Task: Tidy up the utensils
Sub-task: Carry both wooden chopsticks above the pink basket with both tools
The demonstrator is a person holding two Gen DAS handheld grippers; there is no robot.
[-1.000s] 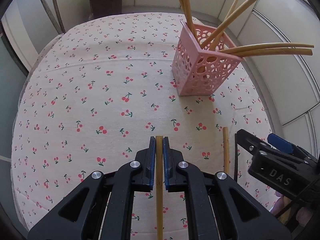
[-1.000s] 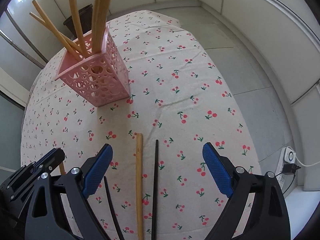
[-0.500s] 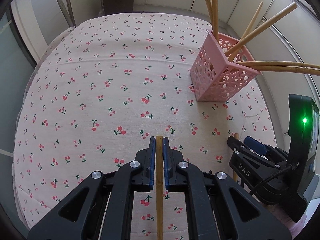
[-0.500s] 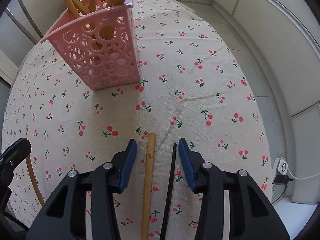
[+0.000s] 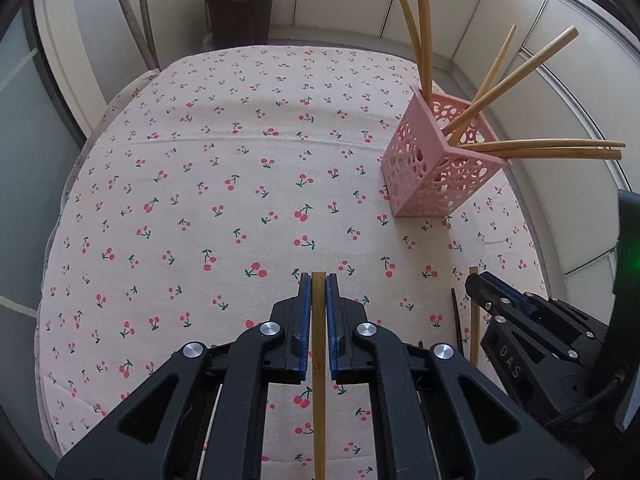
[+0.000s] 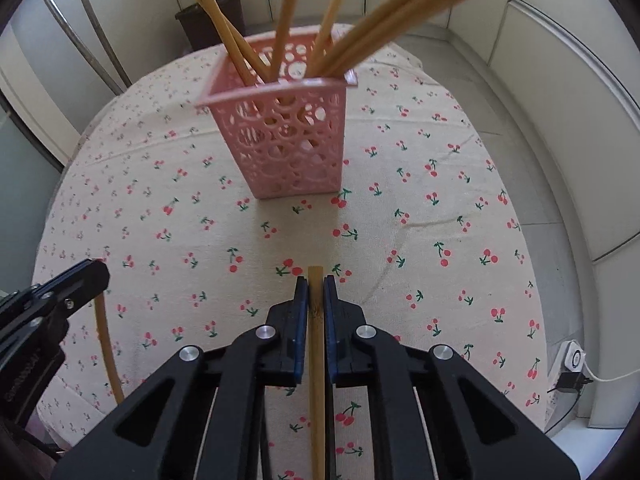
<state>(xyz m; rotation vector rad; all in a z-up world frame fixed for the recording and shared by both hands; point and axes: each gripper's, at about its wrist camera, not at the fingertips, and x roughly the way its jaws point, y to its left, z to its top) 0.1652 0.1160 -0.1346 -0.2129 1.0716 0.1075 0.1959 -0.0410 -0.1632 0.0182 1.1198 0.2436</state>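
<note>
A pink perforated holder (image 5: 436,168) stands on the cherry-print tablecloth (image 5: 224,200) with several bamboo chopsticks in it; it also shows in the right wrist view (image 6: 290,140). My left gripper (image 5: 319,280) is shut on a bamboo chopstick (image 5: 319,360), held above the cloth. My right gripper (image 6: 315,282) is shut on another bamboo chopstick (image 6: 316,360), in front of the holder. In the left wrist view the right gripper (image 5: 488,292) sits at the right, beside its chopstick (image 5: 474,320) and a dark chopstick (image 5: 456,312).
A dark bin (image 5: 240,16) stands on the floor beyond the table's far edge. White wall panels curve along the right. A white charger with cable (image 6: 574,364) lies on the floor at the right. The left gripper (image 6: 52,292) shows at the left of the right wrist view.
My right gripper closed from wide open onto the bamboo chopstick and moved closer to the pink holder. My left gripper kept its chopstick and shifted back and left.
</note>
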